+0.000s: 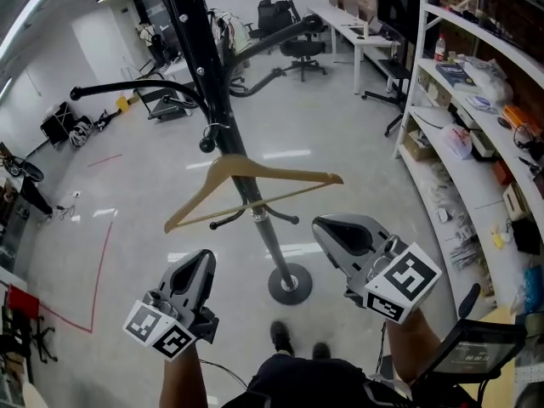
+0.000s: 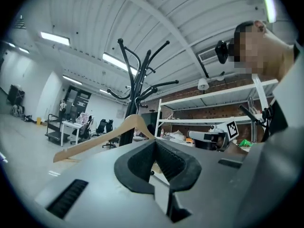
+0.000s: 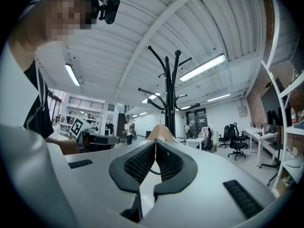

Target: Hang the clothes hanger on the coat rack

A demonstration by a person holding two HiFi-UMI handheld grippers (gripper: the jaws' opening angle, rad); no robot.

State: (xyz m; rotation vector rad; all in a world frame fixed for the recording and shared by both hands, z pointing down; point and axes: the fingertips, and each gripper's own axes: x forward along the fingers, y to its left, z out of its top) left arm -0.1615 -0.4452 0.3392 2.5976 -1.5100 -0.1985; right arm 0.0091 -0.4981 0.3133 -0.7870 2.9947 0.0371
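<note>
A wooden clothes hanger (image 1: 255,181) hangs by its wire hook from a low arm of the black coat rack (image 1: 208,66), tilted with its left end lower. Both grippers sit nearer me than the hanger and apart from it. My left gripper (image 1: 202,260) is shut with nothing between its pads. My right gripper (image 1: 330,226) is also shut and empty. In the left gripper view the hanger (image 2: 102,138) shows beyond the closed gripper (image 2: 154,144), in front of the rack (image 2: 135,87). In the right gripper view only the hanger's top (image 3: 161,128) peeks over the closed gripper (image 3: 155,142), below the rack (image 3: 170,94).
The rack's round base (image 1: 291,284) stands on the pale floor just ahead of my feet (image 1: 293,338). White shelving (image 1: 476,134) full of items lines the right side. Office chairs (image 1: 302,49) and desks stand at the back. Red tape (image 1: 102,253) marks the floor on the left.
</note>
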